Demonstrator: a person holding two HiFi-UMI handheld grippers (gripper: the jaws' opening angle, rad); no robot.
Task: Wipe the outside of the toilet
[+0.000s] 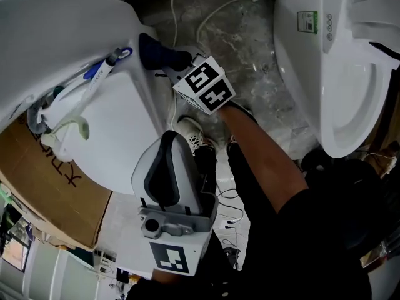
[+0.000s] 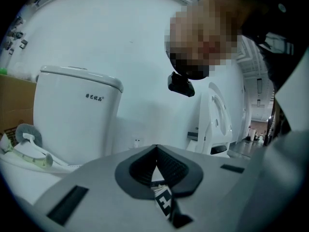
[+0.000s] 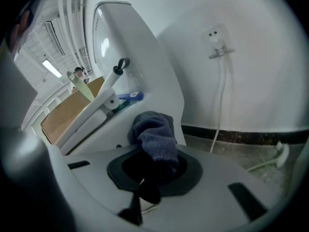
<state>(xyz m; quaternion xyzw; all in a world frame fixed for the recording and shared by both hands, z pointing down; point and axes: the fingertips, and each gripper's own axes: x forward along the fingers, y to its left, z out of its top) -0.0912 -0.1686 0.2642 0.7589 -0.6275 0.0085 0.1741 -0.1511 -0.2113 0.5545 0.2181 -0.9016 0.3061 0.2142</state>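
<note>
My right gripper (image 3: 153, 161) is clamped on the blue cloth (image 3: 155, 134), which lies against the toilet's (image 1: 125, 108) outer side. My left gripper (image 2: 156, 153) is held back from it, jaws together and empty.

Open floor (image 1: 250, 49) between toilet (image 1: 119, 117) and second toilet (image 1: 300, 74), cable (image 1: 212, 11) crossing it

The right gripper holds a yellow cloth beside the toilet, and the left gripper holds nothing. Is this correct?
Only the colour is wrong: the cloth is dark blue, not yellow, as the right gripper view shows. The right gripper does hold it beside the toilet, and the left gripper holds nothing.
</note>
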